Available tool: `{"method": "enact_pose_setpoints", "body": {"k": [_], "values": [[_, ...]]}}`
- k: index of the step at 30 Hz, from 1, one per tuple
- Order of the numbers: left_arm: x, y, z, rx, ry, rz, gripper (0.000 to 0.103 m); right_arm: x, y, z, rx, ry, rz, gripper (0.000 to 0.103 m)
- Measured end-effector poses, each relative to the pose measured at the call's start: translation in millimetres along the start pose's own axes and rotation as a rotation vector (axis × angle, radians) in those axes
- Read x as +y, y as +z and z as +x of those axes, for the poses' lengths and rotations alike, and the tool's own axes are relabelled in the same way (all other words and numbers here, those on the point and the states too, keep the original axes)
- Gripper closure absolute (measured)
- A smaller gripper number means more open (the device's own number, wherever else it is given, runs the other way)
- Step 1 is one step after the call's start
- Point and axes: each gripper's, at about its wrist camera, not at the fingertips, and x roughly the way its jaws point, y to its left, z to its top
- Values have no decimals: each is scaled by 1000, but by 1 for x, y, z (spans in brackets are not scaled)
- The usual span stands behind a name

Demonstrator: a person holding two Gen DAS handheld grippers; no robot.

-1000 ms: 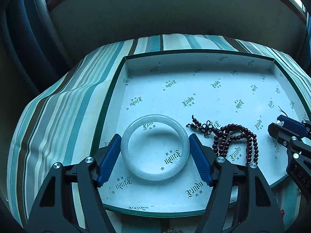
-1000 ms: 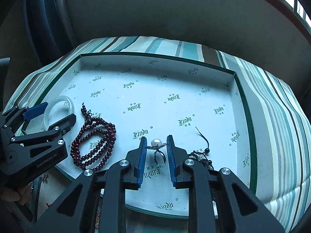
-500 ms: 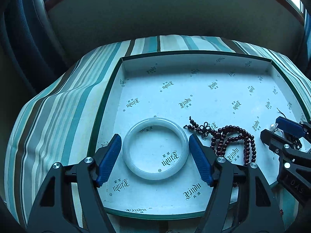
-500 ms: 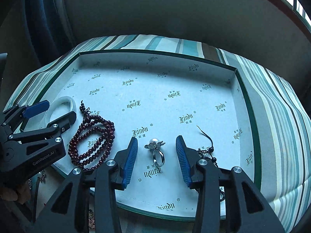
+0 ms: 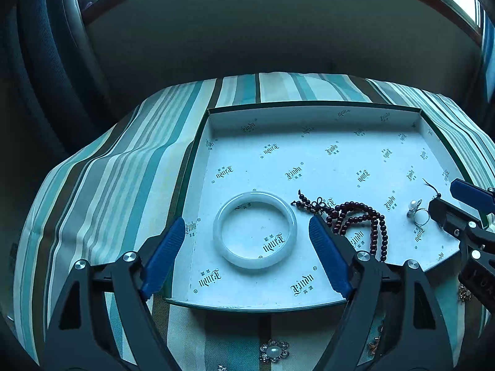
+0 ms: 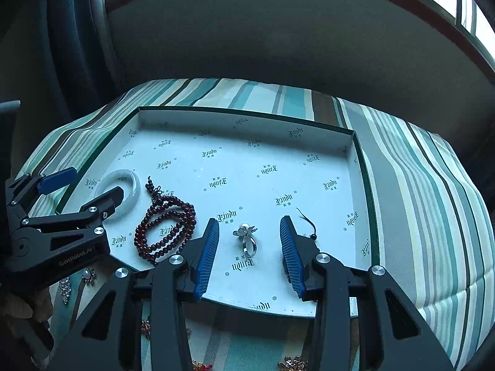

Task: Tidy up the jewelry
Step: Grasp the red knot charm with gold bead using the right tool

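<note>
your left tongs (image 5: 247, 247) stand wide open and empty, their blue pads flanking the bangle (image 5: 255, 229) without touching it; it lies flat on the tray (image 5: 309, 111) floor, dead ahead between the jaws. your right tongs (image 6: 249, 256) are open and empty too, with the ring (image 6: 247, 241) resting loose between the pads, its ornament end pointing away from you. the beads (image 6: 165, 228) are coiled between bangle and ring, just beside the right tongs' left pad. more pieces, a brooch (image 5: 273, 351) among them, lie on the striped cloth (image 5: 102, 185) nearer you than the tray's edge, so i judge the next pick sits behind both tongs; either hand looks about equally near.
</note>
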Motion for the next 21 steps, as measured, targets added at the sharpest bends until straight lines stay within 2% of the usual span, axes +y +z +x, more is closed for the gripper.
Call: {"method": "enact_pose_setpoints", "body": {"k": [7,13,21], "values": [[7,-17,-34,-15,8,-20,21,0,-25,-29,13,2,-5,61],[9,-46,-59,-20,46,14,21,3,-58,-44,61,-6,-23,61],[16,-80,-68,31,60,12,21,17,-91,-40,140,28,-63,62]]}}
